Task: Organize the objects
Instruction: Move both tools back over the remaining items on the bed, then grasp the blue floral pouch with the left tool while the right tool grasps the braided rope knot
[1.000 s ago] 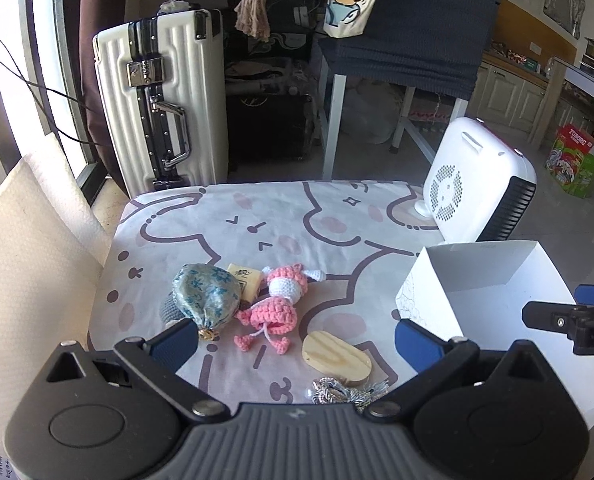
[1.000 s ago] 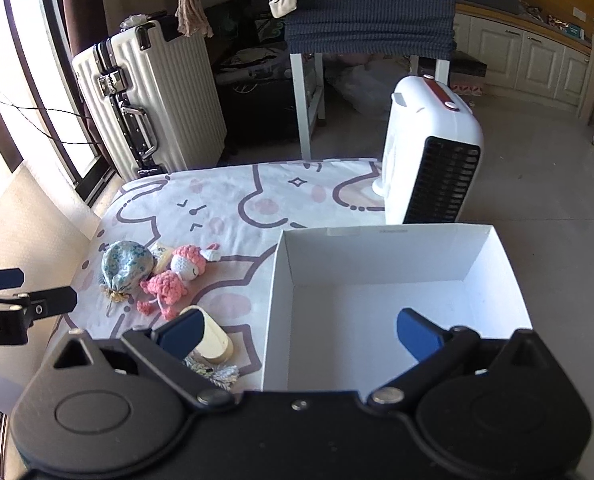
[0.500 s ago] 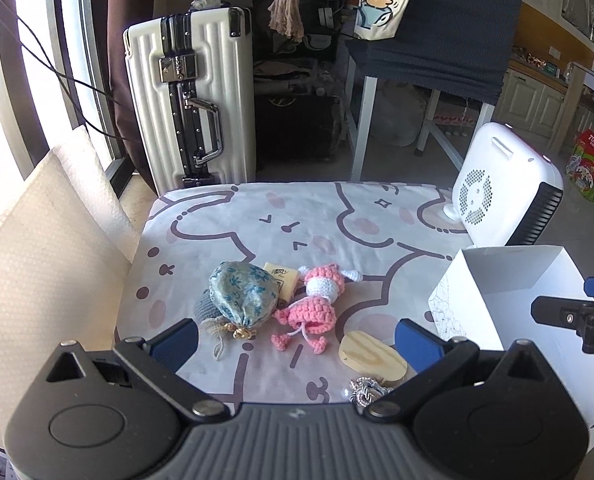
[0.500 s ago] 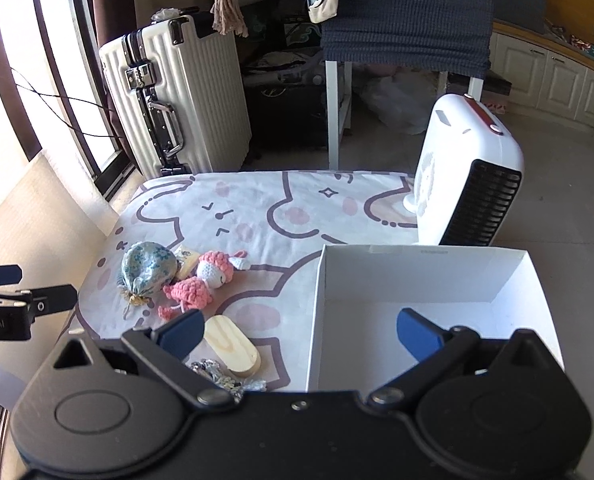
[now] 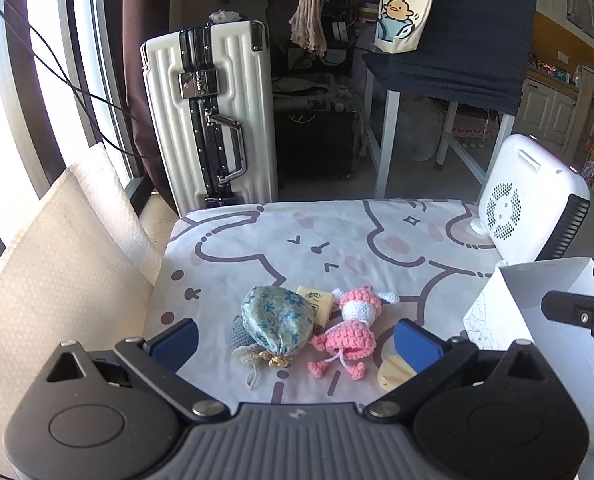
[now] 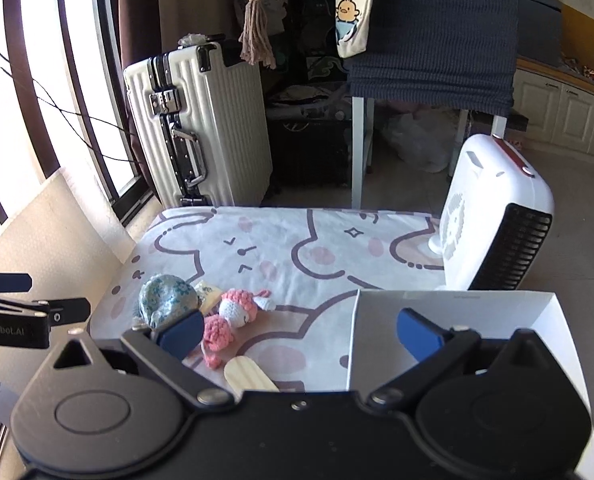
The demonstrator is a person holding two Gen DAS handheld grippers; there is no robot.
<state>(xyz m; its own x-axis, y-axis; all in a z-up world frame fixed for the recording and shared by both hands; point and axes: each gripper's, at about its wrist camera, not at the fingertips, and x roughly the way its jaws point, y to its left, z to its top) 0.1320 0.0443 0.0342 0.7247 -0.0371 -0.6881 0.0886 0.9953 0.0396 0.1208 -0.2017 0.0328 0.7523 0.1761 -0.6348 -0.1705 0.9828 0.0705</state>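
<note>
Above the doll [image 5: 347,322] (pink crochet), left gripper [image 5: 295,338] and right gripper [image 6: 299,334] gape, empty.

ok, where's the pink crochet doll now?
Left wrist view: doll lies mid-table, touching the floral pouch on its left, left of the white box.

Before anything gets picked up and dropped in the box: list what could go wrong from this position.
1. The floral pouch, a small card and the pink crochet doll lie touching; closing the open left tool on one could drag its neighbours.
2. The doll's thin strings may snag on a fingertip.
3. The white box looks like light paper; the open right tool hangs at its near-left wall and might nudge it.
</note>
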